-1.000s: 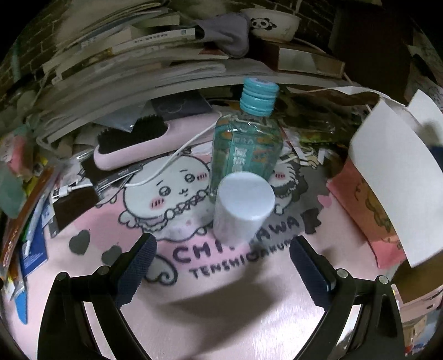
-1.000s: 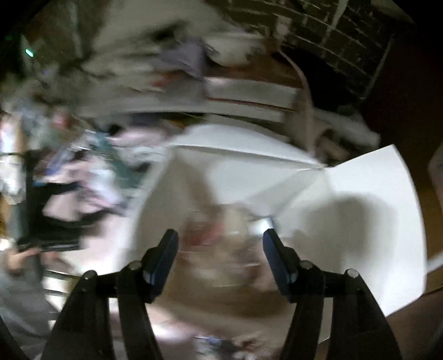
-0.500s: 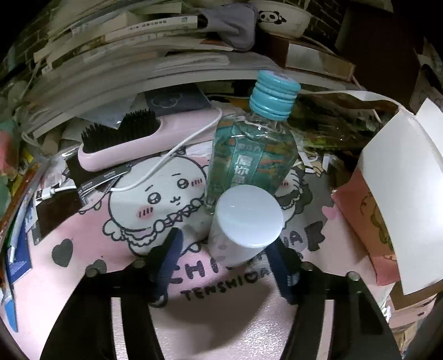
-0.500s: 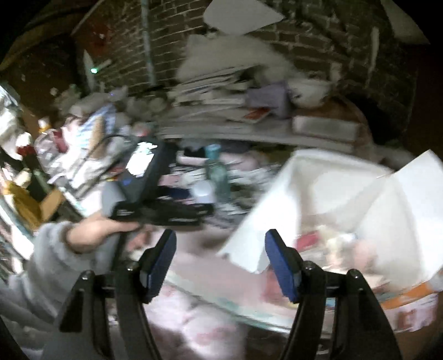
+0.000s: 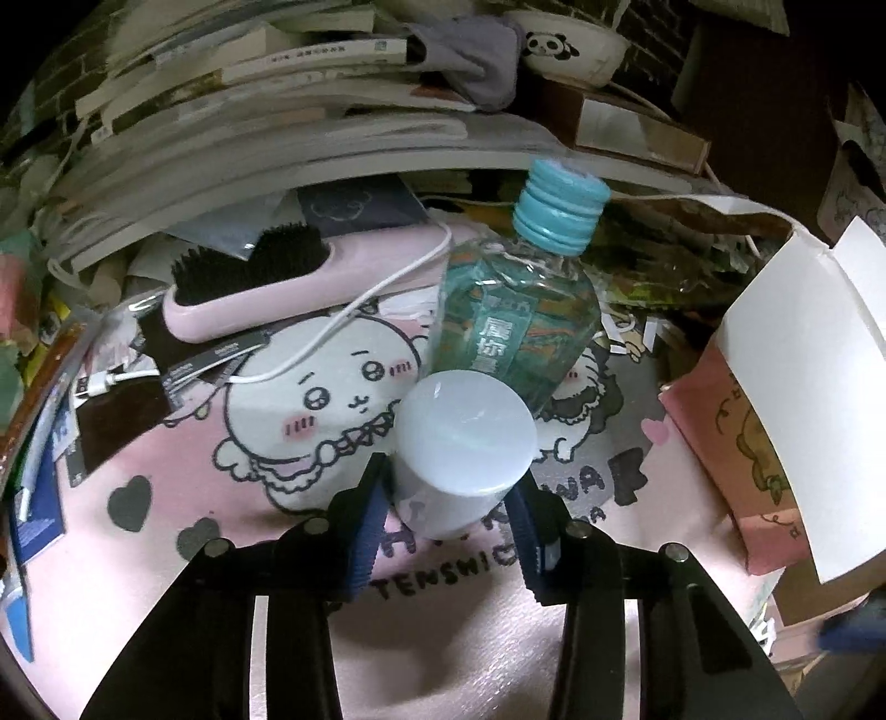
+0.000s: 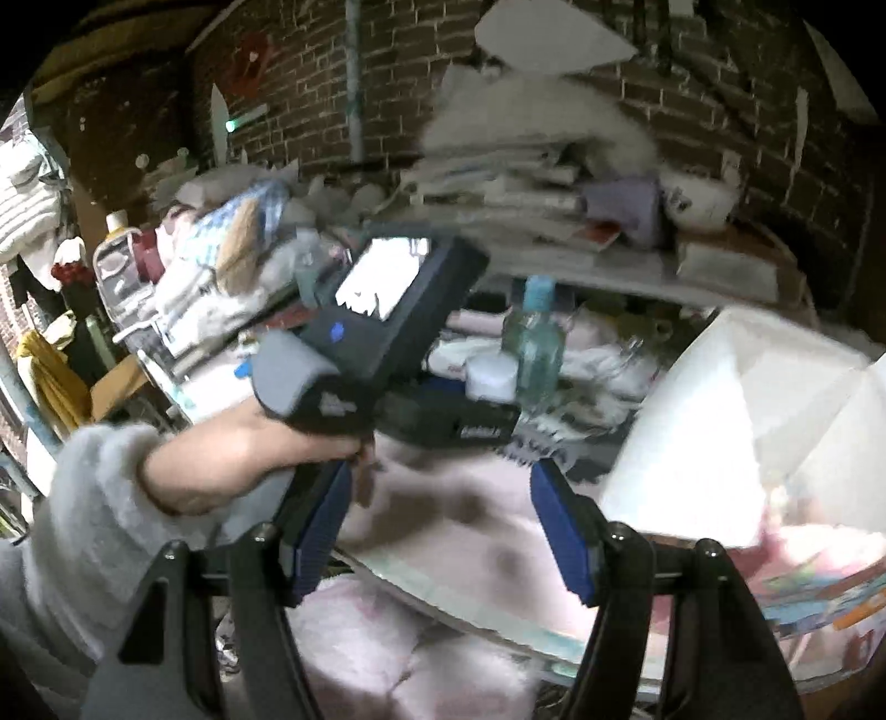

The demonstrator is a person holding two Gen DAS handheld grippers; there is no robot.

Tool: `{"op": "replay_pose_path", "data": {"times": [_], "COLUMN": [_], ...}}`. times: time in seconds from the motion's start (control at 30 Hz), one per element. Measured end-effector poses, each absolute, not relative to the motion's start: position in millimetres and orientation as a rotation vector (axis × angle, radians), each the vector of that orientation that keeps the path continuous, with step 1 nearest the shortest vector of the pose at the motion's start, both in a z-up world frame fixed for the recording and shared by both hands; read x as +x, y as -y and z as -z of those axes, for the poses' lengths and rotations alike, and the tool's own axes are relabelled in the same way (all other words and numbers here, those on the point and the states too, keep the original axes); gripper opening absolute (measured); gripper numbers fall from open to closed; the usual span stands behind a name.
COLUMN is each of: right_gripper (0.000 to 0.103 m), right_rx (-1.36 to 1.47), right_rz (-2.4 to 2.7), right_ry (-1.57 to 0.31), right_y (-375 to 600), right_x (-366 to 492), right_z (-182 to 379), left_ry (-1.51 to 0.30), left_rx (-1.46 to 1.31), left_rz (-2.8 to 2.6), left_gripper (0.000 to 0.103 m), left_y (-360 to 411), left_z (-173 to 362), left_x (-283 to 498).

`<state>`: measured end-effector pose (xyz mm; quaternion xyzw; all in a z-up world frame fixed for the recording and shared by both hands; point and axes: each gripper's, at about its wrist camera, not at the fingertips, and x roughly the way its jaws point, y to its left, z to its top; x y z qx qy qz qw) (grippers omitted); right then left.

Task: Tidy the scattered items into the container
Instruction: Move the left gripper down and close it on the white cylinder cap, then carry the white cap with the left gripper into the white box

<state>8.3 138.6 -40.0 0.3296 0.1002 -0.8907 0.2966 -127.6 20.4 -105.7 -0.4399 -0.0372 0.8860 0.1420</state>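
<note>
A white jar (image 5: 464,437) with a round lid stands on the pink cartoon mat (image 5: 221,487). My left gripper (image 5: 448,531) is shut on the jar, one blue pad on each side of its base. A teal bottle (image 5: 515,321) with a light blue cap stands just behind the jar. The white paper bag (image 5: 803,399) stands open at the right. My right gripper (image 6: 443,531) is open and empty, held back above the table's front edge. From there I see the jar (image 6: 490,379), the bottle (image 6: 534,343) and the bag (image 6: 747,443).
A pink hairbrush (image 5: 288,282) with black bristles and a white cable (image 5: 343,332) lie at the back left of the mat. Stacked books (image 5: 277,111) and a panda bowl (image 5: 570,47) sit behind. A brick wall (image 6: 554,83) stands at the back.
My left gripper moved forward and closed from wide open onto the white jar. My right gripper pulled back out of the white bag toward the table's front.
</note>
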Motion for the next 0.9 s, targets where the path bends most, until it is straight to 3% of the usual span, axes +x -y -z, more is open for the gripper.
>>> {"op": "replay_pose_path", "data": {"times": [0.47, 0.9], "right_gripper": [0.064, 0.064], "right_rx": [0.990, 1.083], "right_rz": [2.467, 2.548], "right_ry": [-0.299, -0.191], "right_y": [-124.1, -133.7], "right_x": [-17.6, -34.6], "right_z": [96.3, 108.7], "left_ry": [0.081, -0.135], "left_rx": [-1.240, -1.099], "left_rz": [-2.589, -2.305], "left_gripper": [0.036, 0.036], "left_y": [13.0, -83.7], "left_z": [54.7, -39.9], "left_x": [-107.5, -100.8]}}
